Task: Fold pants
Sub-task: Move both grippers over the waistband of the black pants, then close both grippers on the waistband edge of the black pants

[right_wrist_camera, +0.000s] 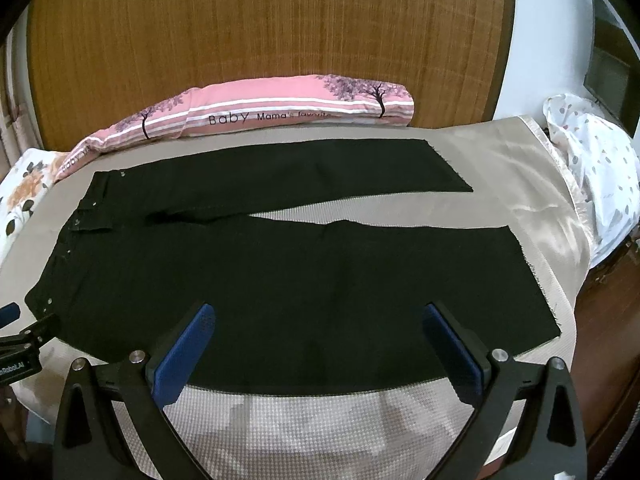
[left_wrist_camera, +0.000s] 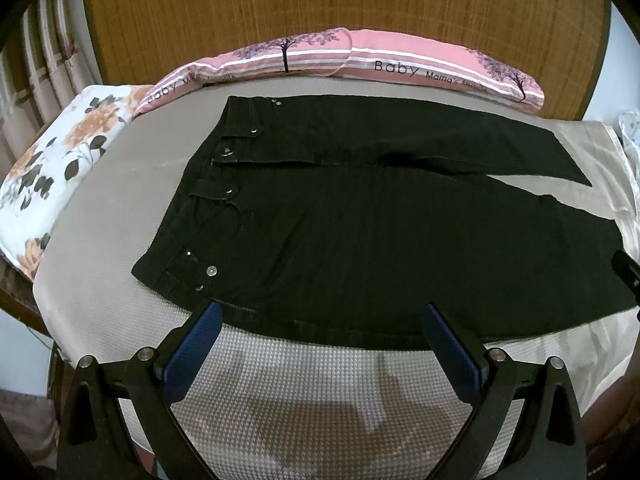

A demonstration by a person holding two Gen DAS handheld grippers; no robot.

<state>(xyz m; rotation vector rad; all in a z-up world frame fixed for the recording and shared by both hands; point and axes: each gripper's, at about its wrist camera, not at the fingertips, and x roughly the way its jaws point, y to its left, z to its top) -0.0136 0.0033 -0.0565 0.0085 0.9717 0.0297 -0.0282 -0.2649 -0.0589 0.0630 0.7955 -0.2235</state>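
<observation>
Both claws gape empty at near edge of black jeans (left_wrist_camera: 360, 248) on bed: left claw (left_wrist_camera: 322, 312) by waistband, right claw (right_wrist_camera: 318, 312) toward hems; long axis runs left-right.

Soft even indoor light, fisheye bend w/ dark corners, faint shadows under each hand-held gripper, sharp focus.

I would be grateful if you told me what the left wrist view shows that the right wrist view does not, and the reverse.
Only the left wrist view shows the waistband close enough to make out its rivets and button. Only the right wrist view shows both leg hems, far and near, and the spotted white cloth. Both show the black pants flat on the bed, the pink pillow, and an open hand-held gripper, left and right.
</observation>
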